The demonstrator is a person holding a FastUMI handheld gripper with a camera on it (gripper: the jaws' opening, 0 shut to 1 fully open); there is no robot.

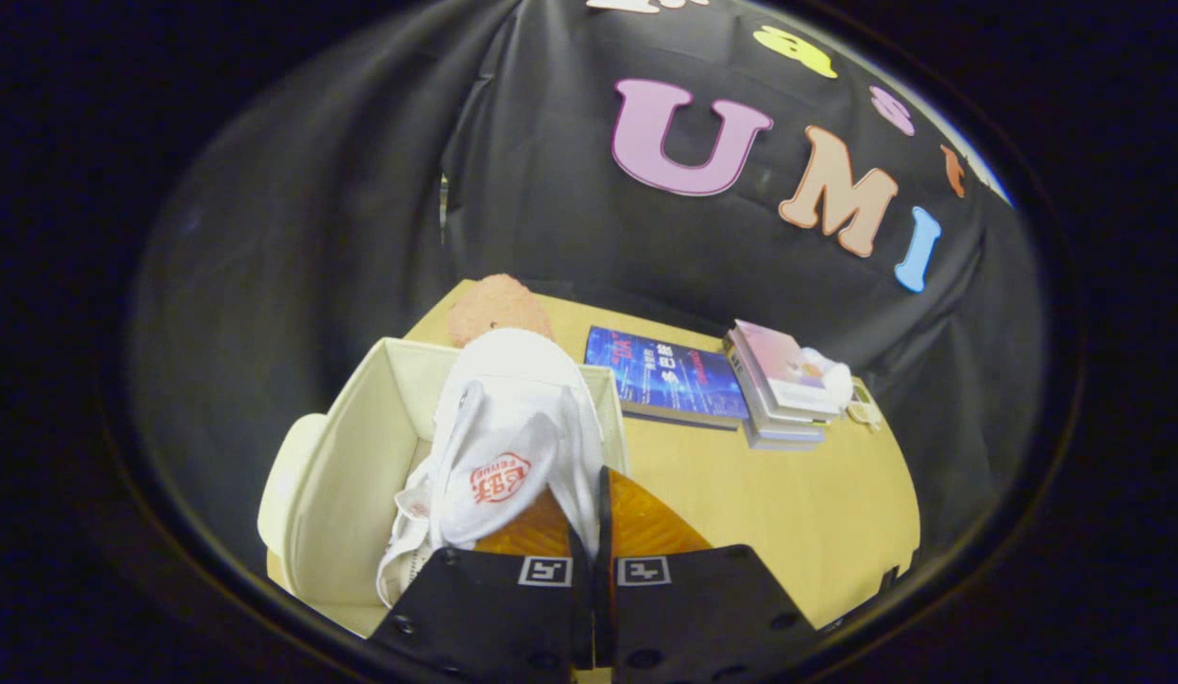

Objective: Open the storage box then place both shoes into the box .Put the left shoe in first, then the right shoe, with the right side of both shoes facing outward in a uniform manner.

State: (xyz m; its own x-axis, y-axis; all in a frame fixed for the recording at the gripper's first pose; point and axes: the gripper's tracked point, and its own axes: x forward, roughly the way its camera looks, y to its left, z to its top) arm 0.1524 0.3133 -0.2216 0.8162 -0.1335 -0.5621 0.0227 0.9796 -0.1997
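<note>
Claw [594,518]: lower centre, fingers pinched together on rear edge of white shoe [513,427]. Shoe: tilted over open cream storage box [337,475], lower left. Second shoe [404,541] inside box. Bench [788,494]: books [665,375], right.

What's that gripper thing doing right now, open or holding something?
Gripper: closed on the edge of a white shoe, held over the open box.

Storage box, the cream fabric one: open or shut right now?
Open. The cream fabric storage box shows its bare inner walls, and the white canvas shoe gripped by the gripper hangs over its open top.
</note>
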